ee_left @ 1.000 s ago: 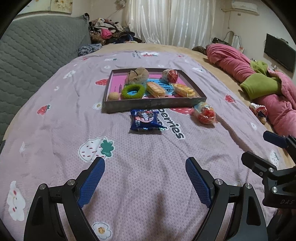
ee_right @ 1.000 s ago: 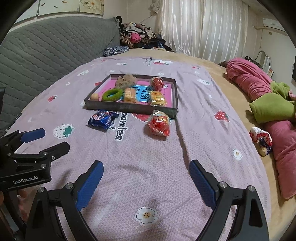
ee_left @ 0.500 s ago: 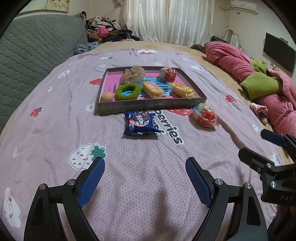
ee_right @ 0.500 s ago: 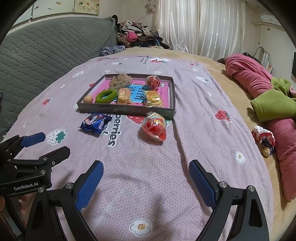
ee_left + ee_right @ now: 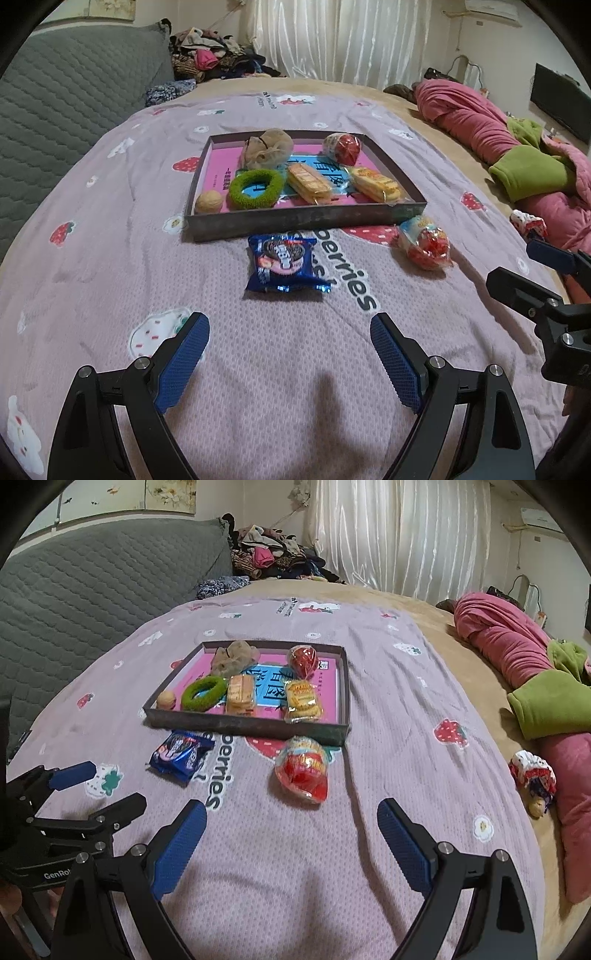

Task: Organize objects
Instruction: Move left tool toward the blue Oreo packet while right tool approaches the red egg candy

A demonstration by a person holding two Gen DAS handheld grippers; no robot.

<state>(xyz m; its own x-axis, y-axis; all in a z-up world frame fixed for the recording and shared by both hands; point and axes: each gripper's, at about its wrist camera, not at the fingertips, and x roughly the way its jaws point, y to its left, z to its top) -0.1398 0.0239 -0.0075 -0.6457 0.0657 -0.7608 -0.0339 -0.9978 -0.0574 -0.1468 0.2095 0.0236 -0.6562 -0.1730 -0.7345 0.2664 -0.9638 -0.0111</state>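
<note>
in the left wrist view we hold our left gripper (image 5: 290, 334) low in the frame, its blue-padded fingers spread wide with nothing between them, above the purple strawberry blanket (image 5: 110, 258). straight ahead of it, in the centre of the frame, the blue cookie packet (image 5: 284, 263) lies flat on the blanket, just in front of the near wall of the shallow box (image 5: 295, 221). inside the box we see a walnut (image 5: 209, 201) at the lower left corner, a green ring (image 5: 255, 189) beside it, two wrapped cakes, a beige cloth bundle (image 5: 266, 150) and a red-and-white packet at the back.

in the right wrist view our right gripper (image 5: 291, 825) sits at the bottom of the frame, equally wide open and empty. the red snack bag (image 5: 303, 768) lies in the middle of that frame, just above the gap between the fingers, close to the box's near right corner. the pink quilt (image 5: 517, 646) runs along the right edge.
</note>
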